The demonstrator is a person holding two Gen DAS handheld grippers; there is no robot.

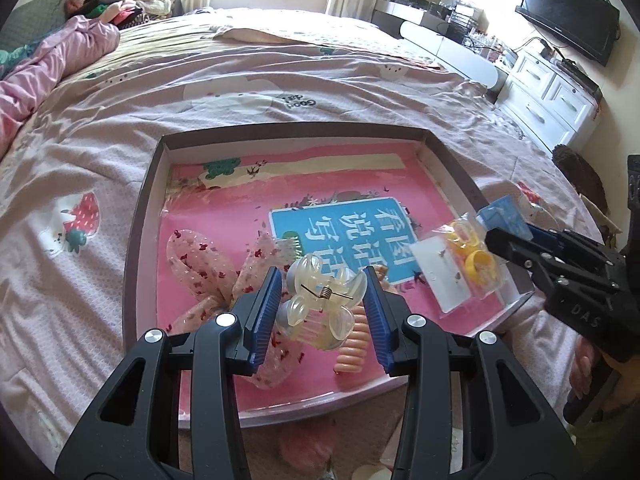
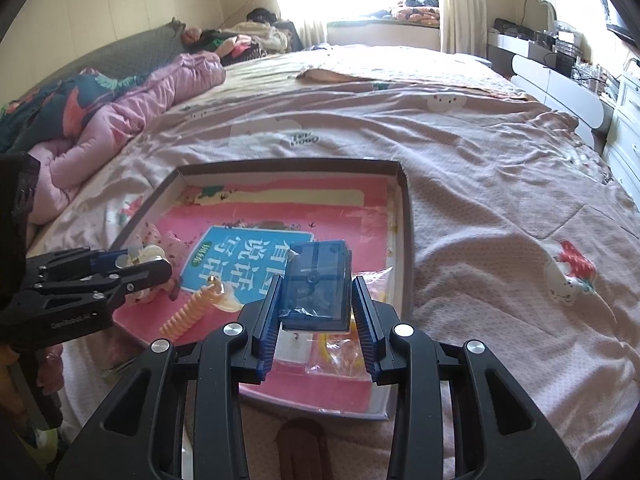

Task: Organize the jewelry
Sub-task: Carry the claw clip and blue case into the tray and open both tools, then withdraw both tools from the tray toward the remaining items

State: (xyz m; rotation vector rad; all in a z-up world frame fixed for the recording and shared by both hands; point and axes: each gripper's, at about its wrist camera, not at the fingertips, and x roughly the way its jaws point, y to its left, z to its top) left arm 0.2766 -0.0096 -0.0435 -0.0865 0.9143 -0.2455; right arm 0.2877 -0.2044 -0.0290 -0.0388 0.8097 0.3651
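Note:
A shallow box lid (image 1: 152, 184) lies on the bed, lined with a pink book cover. My left gripper (image 1: 320, 292) is shut on a clear plastic hair claw (image 1: 320, 300) just above the lid's near part. Under it lie a sheer pink bow (image 1: 208, 272) and an orange spiral hair tie (image 1: 352, 344). My right gripper (image 2: 316, 300) is shut on a small blue transparent box (image 2: 316, 280) above the lid's right side. Below it lies a clear bag with yellow rings (image 1: 476, 264) and a white earring card (image 1: 444, 276). The right gripper also shows in the left wrist view (image 1: 504, 236).
The pink bedspread (image 2: 500, 200) spreads all around the lid. A rumpled pink quilt (image 2: 132, 112) lies far left. White drawers (image 1: 552, 96) and a wall television (image 1: 568, 16) stand to the right. A person's hand (image 1: 588, 368) holds the right gripper handle.

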